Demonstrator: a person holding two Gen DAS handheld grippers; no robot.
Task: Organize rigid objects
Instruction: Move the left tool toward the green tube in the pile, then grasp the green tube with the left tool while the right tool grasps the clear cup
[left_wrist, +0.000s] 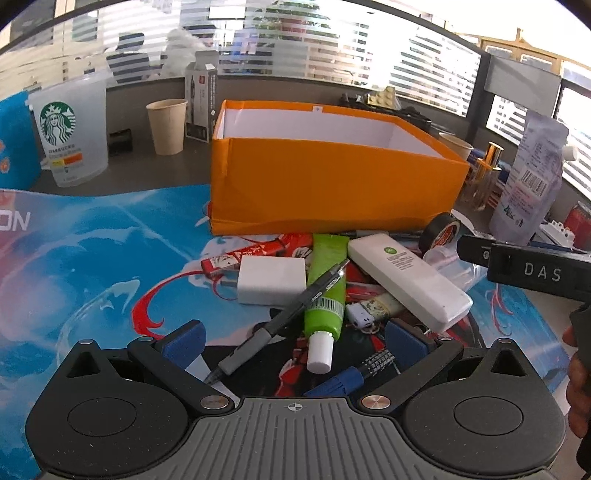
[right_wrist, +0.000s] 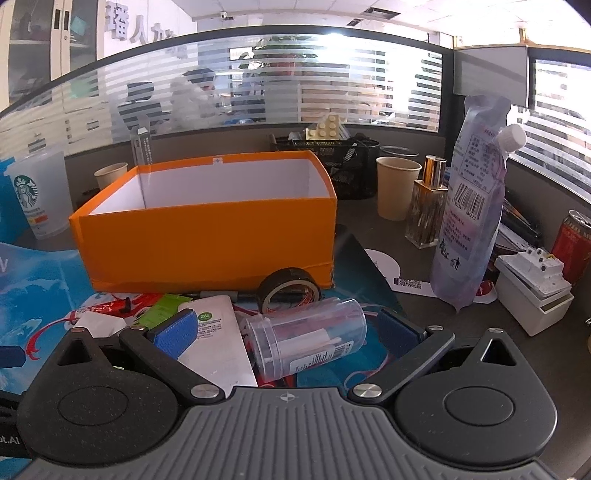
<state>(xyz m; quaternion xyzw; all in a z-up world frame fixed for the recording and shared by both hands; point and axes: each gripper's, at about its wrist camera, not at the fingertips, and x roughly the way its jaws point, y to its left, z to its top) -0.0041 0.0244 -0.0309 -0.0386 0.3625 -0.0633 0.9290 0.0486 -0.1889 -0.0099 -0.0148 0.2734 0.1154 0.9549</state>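
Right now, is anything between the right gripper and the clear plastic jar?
Nothing visible. The right gripper is open, the clear jar lying on its side between its fingers. The tape roll stands beyond it, before the orange box.

Left claw (left_wrist: 293, 338) and right claw (right_wrist: 286, 328) both gape wide.

Open left tongs (left_wrist: 293, 341) over green tube (left_wrist: 327, 291), orange box (left_wrist: 332, 173) behind
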